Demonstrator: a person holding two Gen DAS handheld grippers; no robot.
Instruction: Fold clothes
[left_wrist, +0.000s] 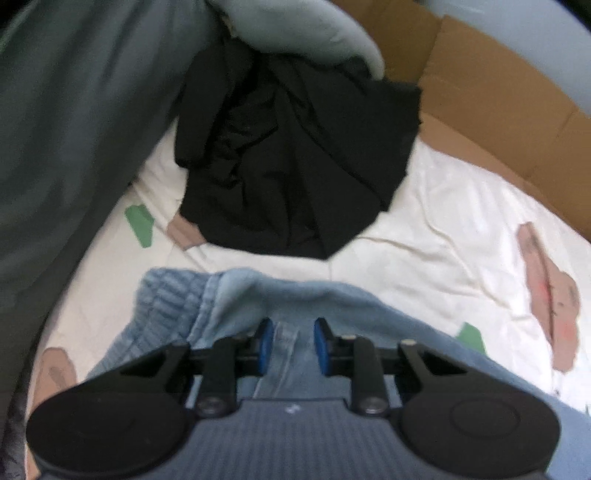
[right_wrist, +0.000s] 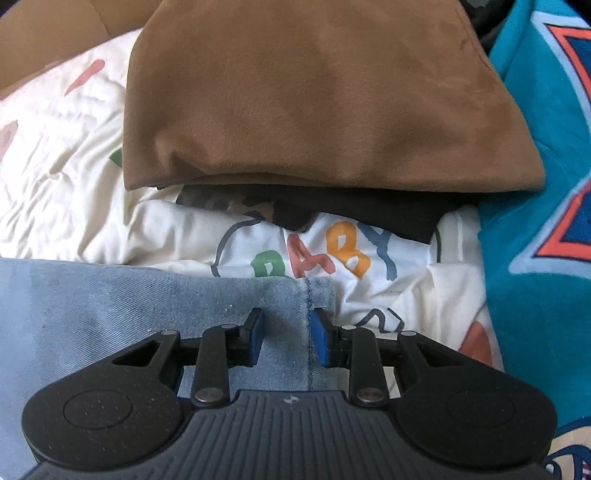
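Note:
A light blue denim garment (left_wrist: 280, 295) with a ribbed waistband (left_wrist: 166, 299) lies on the white printed bed cover (left_wrist: 443, 221). My left gripper (left_wrist: 293, 343) hovers low over its folded edge, blue pads apart, with flat denim showing in the gap. In the right wrist view the same denim (right_wrist: 110, 295) ends in a seamed corner (right_wrist: 308, 291). My right gripper (right_wrist: 287, 336) is open over that corner, one pad on each side of the seam. Neither gripper visibly pinches the cloth.
A crumpled black garment (left_wrist: 295, 166) lies beyond the denim, with a pale blue one (left_wrist: 306, 33) behind it and grey-green fabric (left_wrist: 74, 129) at left. Cardboard (left_wrist: 498, 103) borders the bed. A folded brown garment (right_wrist: 314, 103) lies ahead of the right gripper, and a teal printed blanket (right_wrist: 546, 184) lies at right.

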